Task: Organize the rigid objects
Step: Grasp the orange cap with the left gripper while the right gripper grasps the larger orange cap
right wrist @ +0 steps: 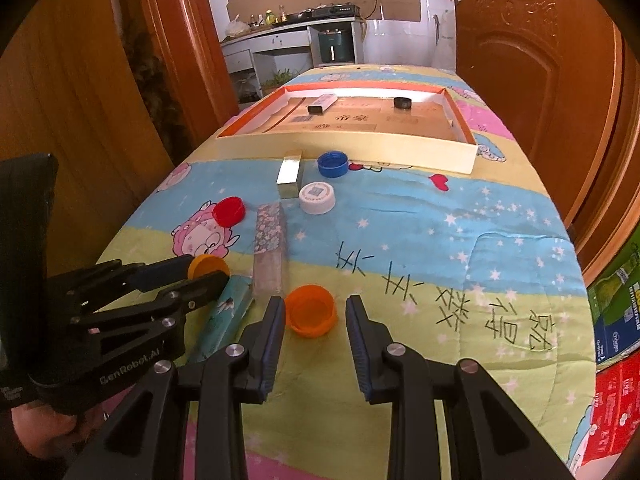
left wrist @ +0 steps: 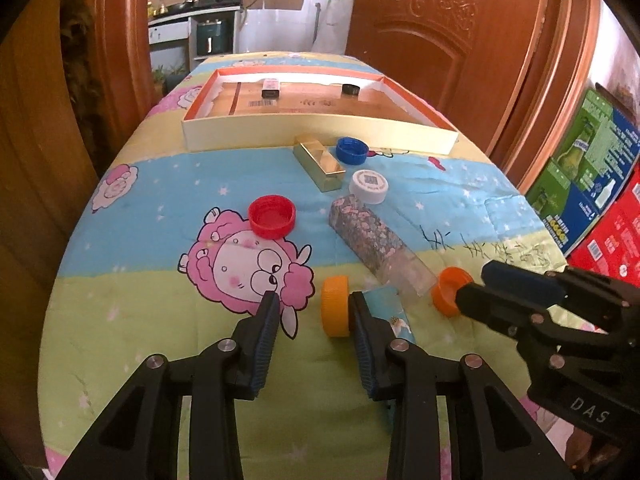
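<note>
tablecloth (right wrist: 460, 240): soft quilted cloth, matt, a bit wrinkly, cartoon sheep print
tray (left wrist: 320, 136): cardboard-looking, matt cream walls, orange rim, brown corrugated sheet lying inside
gold box (left wrist: 319, 167): shiny metallic foil look, super reflective
flowery box (left wrist: 368, 238): clear glossy plastic, near end see-through
caps, red (left wrist: 272, 216), blue (left wrist: 352, 151), yellow (left wrist: 335, 311), orange (right wrist: 311, 315): smooth plastic, slight sheen, yellow one ribbed on the side
white cap (left wrist: 368, 186): matt plastic with a printed paper-ish label on top
teal box (right wrist: 224, 320): glossy printed card
left gripper (left wrist: 313, 312) and right gripper (right wrist: 315, 314): matt black plastic, ridged blue rubbery pads, shiny metal pins
door (left wrist: 440, 40): varnished carved wood, glossy
</note>
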The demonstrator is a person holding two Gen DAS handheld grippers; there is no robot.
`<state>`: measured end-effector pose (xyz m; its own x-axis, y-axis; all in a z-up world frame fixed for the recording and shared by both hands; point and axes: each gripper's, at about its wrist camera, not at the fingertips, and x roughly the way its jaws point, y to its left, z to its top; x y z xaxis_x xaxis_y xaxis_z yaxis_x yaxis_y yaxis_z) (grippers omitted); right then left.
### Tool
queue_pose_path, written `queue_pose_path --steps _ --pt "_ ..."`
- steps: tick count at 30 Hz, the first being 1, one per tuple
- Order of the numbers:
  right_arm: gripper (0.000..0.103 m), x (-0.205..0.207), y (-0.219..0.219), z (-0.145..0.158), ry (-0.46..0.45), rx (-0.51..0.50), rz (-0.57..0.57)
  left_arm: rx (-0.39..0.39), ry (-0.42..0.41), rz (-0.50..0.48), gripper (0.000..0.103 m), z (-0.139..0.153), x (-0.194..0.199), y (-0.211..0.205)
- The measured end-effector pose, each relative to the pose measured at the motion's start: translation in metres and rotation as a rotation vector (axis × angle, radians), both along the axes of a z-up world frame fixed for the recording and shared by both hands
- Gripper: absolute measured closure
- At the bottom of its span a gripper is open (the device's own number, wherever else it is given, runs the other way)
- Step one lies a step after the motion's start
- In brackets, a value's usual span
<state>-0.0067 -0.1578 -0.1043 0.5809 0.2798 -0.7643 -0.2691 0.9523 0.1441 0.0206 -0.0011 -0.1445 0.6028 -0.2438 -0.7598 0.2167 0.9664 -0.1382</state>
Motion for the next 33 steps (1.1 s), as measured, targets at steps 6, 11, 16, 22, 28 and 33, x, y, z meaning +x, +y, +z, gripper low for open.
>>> queue_pose_path --steps 6,11,16,22,28,33 --pt "0.072 0.003 0.002 -0.005 0.018 0.006 0.009 -0.039 -0.004 -0.025 0.092 -0.001 0.0 0.002" --pt "0.072 0.008 0.003 -0.01 0.036 0.006 0.008 -0.051 -0.006 -0.026 0.092 -0.002 0.001 0.003" --pt "0.072 0.011 0.01 -0.009 0.022 -0.03 0.017 -0.049 -0.007 -0.027 0.092 -0.001 0.0 0.003" --pt "0.071 0.011 0.014 -0.01 0.015 -0.06 0.028 -0.058 -0.004 -0.027 0.092 -0.001 0.0 0.004" --pt "0.071 0.011 0.02 -0.014 0.004 -0.115 0.043 -0.066 -0.003 -0.027 0.092 -0.001 0.0 0.006" --pt "0.072 0.011 0.022 -0.014 -0.002 -0.129 0.042 -0.071 -0.003 -0.028 0.092 -0.001 0.0 0.007"
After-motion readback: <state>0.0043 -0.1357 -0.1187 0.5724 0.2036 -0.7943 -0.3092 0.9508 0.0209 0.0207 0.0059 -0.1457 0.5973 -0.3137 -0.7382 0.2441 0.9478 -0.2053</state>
